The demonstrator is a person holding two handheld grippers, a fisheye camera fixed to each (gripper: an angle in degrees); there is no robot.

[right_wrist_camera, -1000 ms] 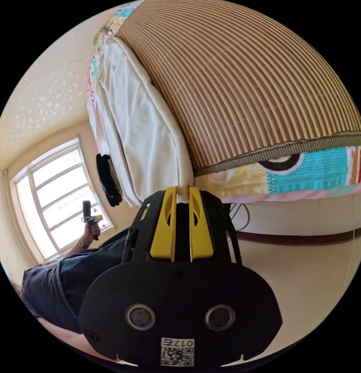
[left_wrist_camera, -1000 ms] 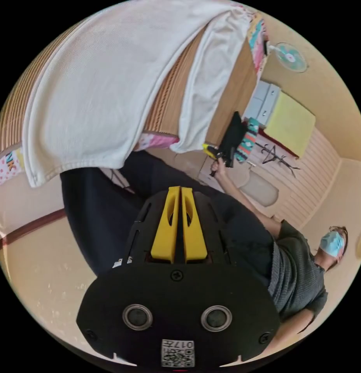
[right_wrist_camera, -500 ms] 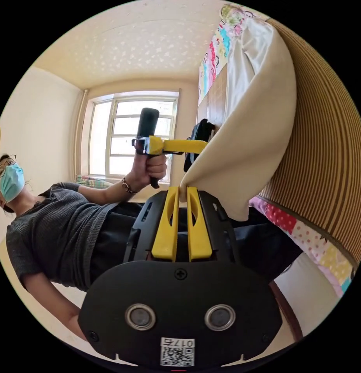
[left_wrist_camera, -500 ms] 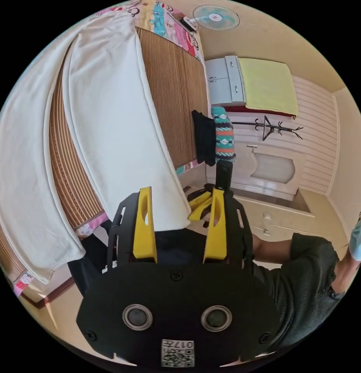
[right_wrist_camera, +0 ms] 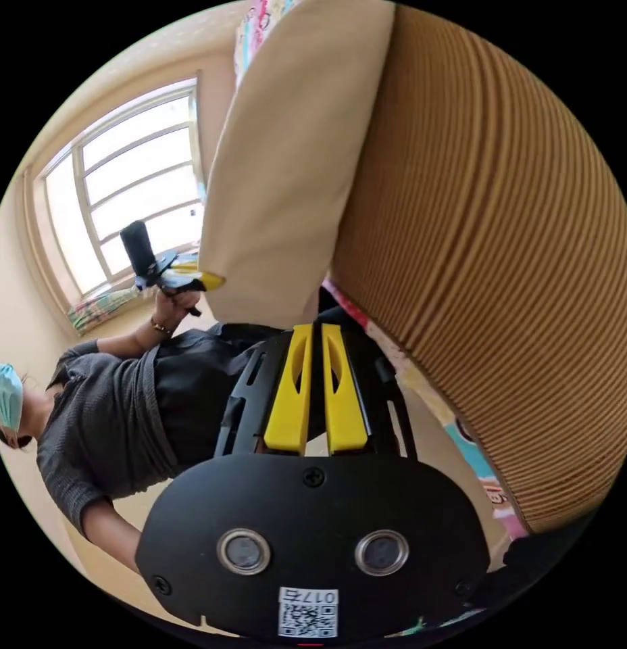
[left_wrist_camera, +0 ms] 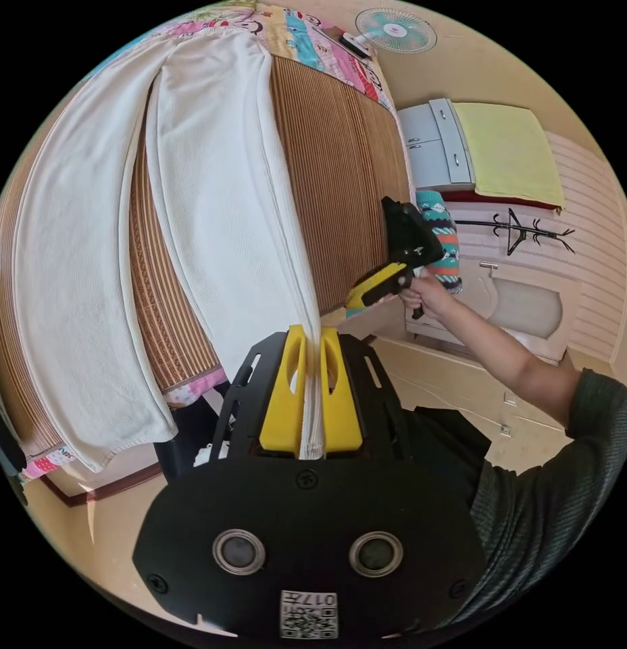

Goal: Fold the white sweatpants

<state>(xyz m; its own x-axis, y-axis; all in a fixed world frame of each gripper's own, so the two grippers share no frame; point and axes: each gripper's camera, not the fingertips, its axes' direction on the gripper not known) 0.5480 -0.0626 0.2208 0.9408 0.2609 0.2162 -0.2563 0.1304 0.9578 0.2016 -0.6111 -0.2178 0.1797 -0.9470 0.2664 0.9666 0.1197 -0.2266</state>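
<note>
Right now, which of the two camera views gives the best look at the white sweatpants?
The left gripper view: both legs of the white sweatpants lie spread along the striped mat, one hem pinched in the left hand-held gripper. The right gripper view shows a single shaded leg up close.

Left gripper (left_wrist_camera: pixel 312 338) clamping yellow jaws nearly together on a cloth edge pinched between them. Right gripper (left_wrist_camera: pixel 374 287) showing in left gripper view, gripped by the right hand (left_wrist_camera: pixel 425 297), forearm extending bare from a grey sleeve (left_wrist_camera: pixel 563 460). Right gripper jaws in own view sitting close together, contents unclear.
</note>
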